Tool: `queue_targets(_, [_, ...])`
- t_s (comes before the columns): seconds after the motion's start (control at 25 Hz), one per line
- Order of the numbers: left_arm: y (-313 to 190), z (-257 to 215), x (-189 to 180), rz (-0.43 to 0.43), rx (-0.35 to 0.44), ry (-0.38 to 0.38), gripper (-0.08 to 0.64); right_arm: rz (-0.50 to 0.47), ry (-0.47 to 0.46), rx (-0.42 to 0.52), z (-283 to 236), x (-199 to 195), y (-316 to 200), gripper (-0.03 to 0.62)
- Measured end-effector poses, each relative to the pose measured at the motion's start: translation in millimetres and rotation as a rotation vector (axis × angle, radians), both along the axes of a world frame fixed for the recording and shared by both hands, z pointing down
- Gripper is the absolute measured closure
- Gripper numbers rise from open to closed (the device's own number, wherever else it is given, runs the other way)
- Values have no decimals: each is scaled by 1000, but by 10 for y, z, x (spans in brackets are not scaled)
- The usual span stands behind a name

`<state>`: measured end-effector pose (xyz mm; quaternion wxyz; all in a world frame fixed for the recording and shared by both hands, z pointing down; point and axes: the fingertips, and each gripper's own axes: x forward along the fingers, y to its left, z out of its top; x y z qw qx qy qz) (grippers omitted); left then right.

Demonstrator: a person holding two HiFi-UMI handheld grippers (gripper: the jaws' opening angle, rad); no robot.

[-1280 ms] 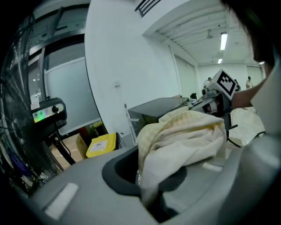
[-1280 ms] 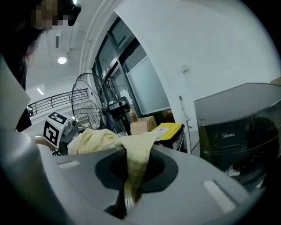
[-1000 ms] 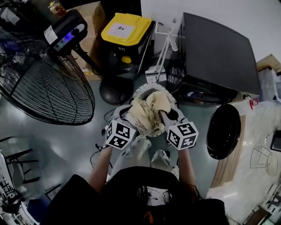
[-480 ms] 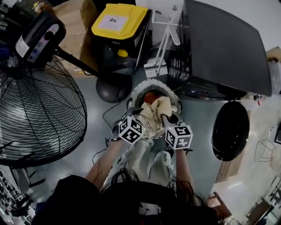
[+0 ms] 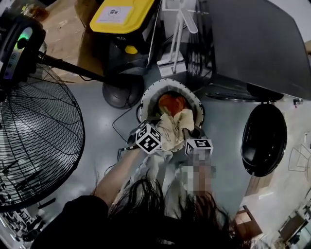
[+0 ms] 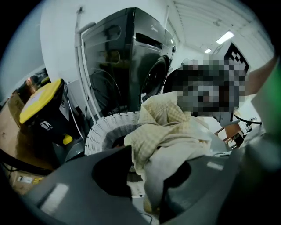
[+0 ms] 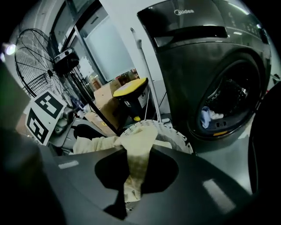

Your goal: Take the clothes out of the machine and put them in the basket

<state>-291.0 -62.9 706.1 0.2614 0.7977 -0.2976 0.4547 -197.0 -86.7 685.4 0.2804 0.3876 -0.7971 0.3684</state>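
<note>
Both grippers hold a cream checked cloth (image 5: 174, 127) over the near rim of the white laundry basket (image 5: 144, 99). My left gripper (image 5: 156, 127) is shut on the cloth's left side, where the fabric bunches (image 6: 169, 127) between its jaws (image 6: 147, 173). My right gripper (image 5: 193, 132) is shut on a strip of the cloth (image 7: 137, 160) that hangs through its jaws. An orange garment (image 5: 171, 103) lies inside the basket. The dark washing machine (image 7: 206, 61) stands behind with its door (image 5: 264, 138) swung open, and blue and white clothes (image 7: 210, 117) show in the drum.
A large floor fan (image 5: 34, 141) stands to the left, its base (image 5: 119, 95) beside the basket. A black bin with a yellow lid (image 5: 118, 13) and cardboard boxes sit at the back. A white stand (image 5: 171, 63) leans by the machine. Cables run across the grey floor (image 5: 116, 131).
Both grippers have moved the cream cloth down and toward the basket's near rim. The orange garment in the basket has come into sight behind the cloth.
</note>
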Motion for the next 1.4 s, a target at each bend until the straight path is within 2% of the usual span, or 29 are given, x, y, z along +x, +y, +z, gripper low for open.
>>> queue_targets(0.16, [98,247,2,8,-78,-8,373,-13,17,-64,287,84,105,540])
queue_targets(0.24, [156,308,11,33,-105,-19,347,-33,53,-105,423,135,189,513])
queue_targets(0.36, [233,358,-13,48,-129,-31,325,-67,100,-134,546,200,321,410])
queue_targets(0.44, [249,353,-38,32,-135,-16,322,-67,73,-135,530,184,364,310])
queue_targets(1.0, [165,115,46,-49,-97,53,322,-16,-14,-39,168,67,211,330])
queue_targets(1.16, [199,12,96,-27,-77,66,322,-17,7,19,-14,132,186,339])
queue_targets(1.4, [282,-191,231,43,-37,99,324,114,-21,67,-204,383,165,356])
